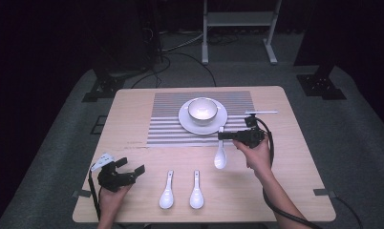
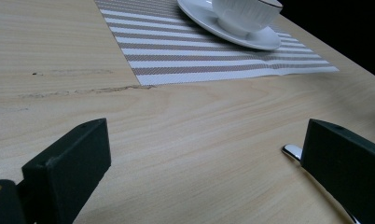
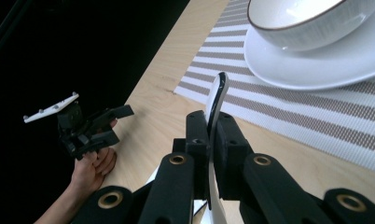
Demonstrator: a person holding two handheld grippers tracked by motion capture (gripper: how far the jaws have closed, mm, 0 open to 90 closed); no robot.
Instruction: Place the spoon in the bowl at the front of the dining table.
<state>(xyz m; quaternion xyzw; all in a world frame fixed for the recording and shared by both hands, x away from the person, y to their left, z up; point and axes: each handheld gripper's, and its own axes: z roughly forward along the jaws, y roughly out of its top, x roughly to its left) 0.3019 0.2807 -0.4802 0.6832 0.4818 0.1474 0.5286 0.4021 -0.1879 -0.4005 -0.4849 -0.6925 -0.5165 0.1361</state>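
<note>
I have a white ceramic soup spoon (image 1: 220, 155) with a glossy, curved handle clamped in my right gripper (image 1: 222, 136). It hangs above the wooden table (image 1: 295, 157), handle pinched near its top, bowl end pointing back toward me, just in front of the striped placemat (image 1: 166, 129) and the saucer (image 1: 185, 121) carrying a white bowl (image 1: 202, 110). My right hand (image 1: 257, 153) holds that gripper level, jaws pointing left. My left gripper (image 1: 130, 170) rests near the table's left front corner, jaws spread wide and holding nothing.
</note>
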